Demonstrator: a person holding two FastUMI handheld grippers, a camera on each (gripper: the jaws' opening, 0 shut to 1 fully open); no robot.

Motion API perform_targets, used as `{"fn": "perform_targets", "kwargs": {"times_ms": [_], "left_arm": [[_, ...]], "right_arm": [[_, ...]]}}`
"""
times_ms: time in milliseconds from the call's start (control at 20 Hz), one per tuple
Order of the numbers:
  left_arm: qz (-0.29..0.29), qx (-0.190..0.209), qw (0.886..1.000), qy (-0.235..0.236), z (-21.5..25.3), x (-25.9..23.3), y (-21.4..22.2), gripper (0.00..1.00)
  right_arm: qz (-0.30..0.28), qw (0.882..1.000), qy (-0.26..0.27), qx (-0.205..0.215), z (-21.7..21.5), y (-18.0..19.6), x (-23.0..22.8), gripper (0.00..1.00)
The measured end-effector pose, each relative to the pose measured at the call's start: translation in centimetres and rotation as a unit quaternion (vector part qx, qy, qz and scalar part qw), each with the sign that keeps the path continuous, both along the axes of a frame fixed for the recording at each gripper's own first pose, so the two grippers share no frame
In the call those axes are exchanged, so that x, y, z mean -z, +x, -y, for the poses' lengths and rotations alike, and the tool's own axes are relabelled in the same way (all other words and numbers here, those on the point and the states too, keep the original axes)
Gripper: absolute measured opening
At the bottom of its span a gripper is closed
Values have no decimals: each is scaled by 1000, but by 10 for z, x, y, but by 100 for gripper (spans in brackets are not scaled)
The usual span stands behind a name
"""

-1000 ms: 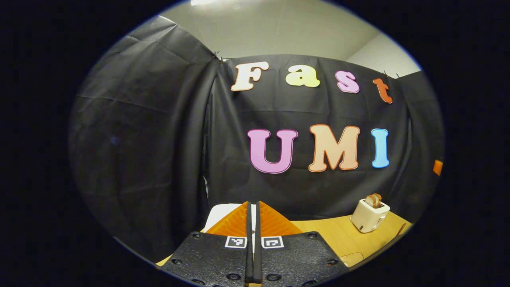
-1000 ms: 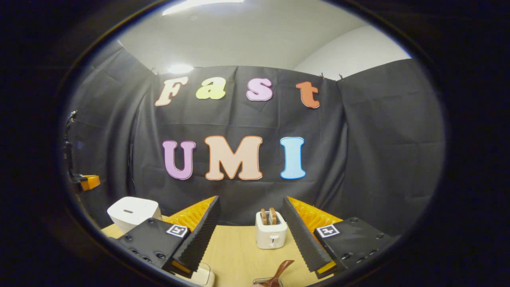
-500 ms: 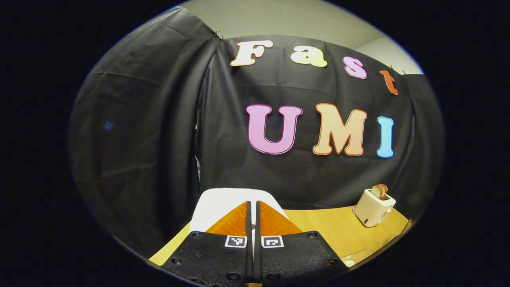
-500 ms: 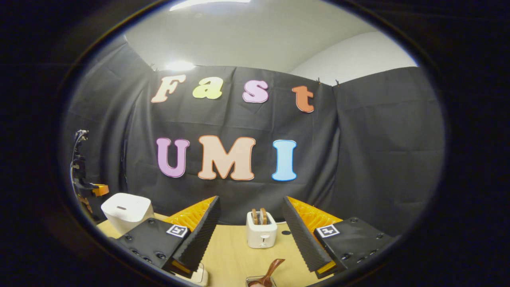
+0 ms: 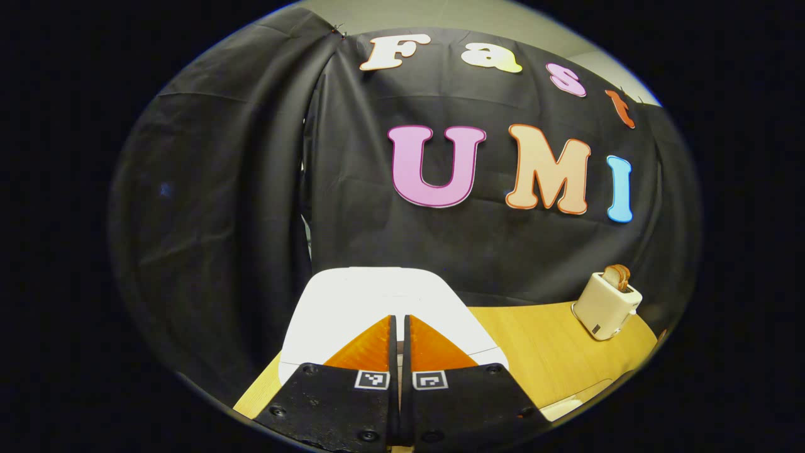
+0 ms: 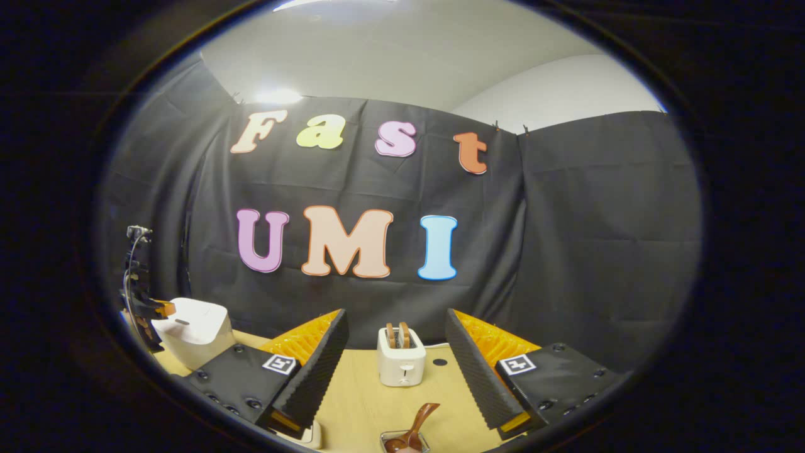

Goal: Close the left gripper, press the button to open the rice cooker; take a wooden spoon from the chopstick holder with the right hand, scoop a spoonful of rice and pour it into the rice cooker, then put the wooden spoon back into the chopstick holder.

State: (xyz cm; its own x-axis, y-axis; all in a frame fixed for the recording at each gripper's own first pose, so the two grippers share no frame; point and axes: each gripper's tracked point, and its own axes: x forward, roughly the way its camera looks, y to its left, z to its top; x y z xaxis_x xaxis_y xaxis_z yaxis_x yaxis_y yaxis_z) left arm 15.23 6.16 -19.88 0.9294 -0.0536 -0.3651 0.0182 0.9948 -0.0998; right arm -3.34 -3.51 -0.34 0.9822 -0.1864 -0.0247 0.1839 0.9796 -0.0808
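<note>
Left gripper (image 5: 397, 327): jaws together, nothing between them; tips over the near top of the rice cooker (image 5: 377, 296).
Rice cooker: white, lid down, directly ahead of and beneath the left jaws. In the right gripper view it stands far left of the right jaws (image 6: 188, 324), with the left gripper (image 6: 151, 308) at its far edge.
Button: hidden behind the joined fingers; contact cannot be told.
Right gripper (image 6: 396, 352): jaws wide apart, empty.
Wooden spoon (image 6: 418, 425): between and below the right jaws, bowl end in a small metal holder (image 6: 387, 437).
Toaster (image 6: 401, 363): beyond the right jaws, centred between them.
Risk: an off-centre press would likely slide the tips across the smooth lid, leaving the latch unreleased.
Risk: an early reach could tip the holder.
</note>
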Motion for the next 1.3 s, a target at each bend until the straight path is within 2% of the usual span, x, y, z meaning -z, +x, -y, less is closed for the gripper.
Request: {"fn": "perform_targets", "kwargs": {"times_ms": [550,650,750,800,950,1050,1100,1250,1300], "left_arm": [[-34,2,999,-2,2,41,8,0],[-47,2,999,3,3,47,5,1],[-29,0,1000,12,3,43,7,0],[-31,0,999,11,3,42,8,0],[-4,0,1000,8,2,28,12,0],[15,4,1000,25,2,13,16,0],[25,5,999,33,2,3,19,0],[60,1,998,36,1,-26,23,0],[73,1,997,32,3,-38,24,6]], "right_arm": [[-12,1000,-8,8,-1,6,9,96],[-14,1000,-4,7,-3,8,11,100],[-16,1000,3,4,-6,10,15,100],[-16,1000,4,2,-6,9,15,96],[-11,1000,2,1,-2,9,11,96],[-9,1000,8,2,1,8,10,96],[-9,1000,11,1,2,8,10,100],[-6,1000,12,-2,6,5,9,96],[-6,1000,11,-2,7,5,8,100]]}}
